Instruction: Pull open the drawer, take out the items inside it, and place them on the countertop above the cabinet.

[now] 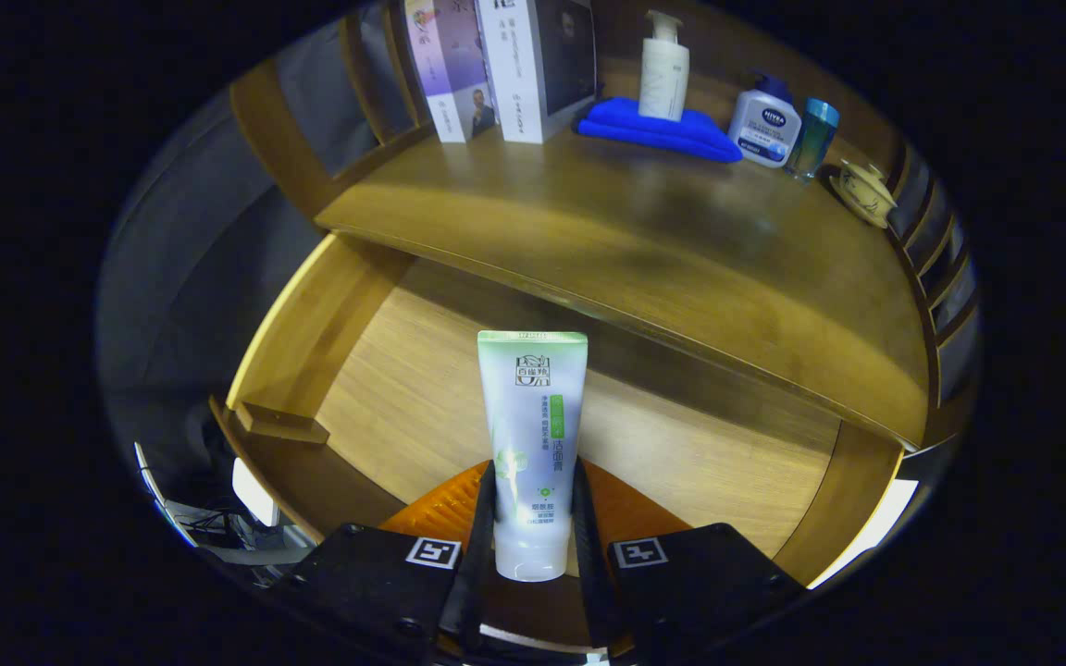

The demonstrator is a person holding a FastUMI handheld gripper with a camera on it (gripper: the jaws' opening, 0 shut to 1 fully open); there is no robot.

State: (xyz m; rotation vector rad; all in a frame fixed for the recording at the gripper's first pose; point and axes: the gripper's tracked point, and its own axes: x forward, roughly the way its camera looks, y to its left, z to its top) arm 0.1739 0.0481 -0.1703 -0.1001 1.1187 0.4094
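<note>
A white and green tube of face wash (532, 435) stands upright between my fingers, its crimped end pointing up. My gripper (533, 527) is shut on its lower half, both fingers pressing its sides. The tube hangs over the open wooden drawer (422, 388), whose bare floor shows below and behind it. Beyond the drawer lies the wooden countertop (625, 240), its front edge running just above the tube's top.
At the back of the countertop stand two boxes (496, 65), a folded blue cloth (658, 129) with a white pump bottle (663, 69) on it, a white-and-blue lotion bottle (764, 125), a teal bottle (812, 137) and a small cup (861, 192). Wooden slats rise on the right.
</note>
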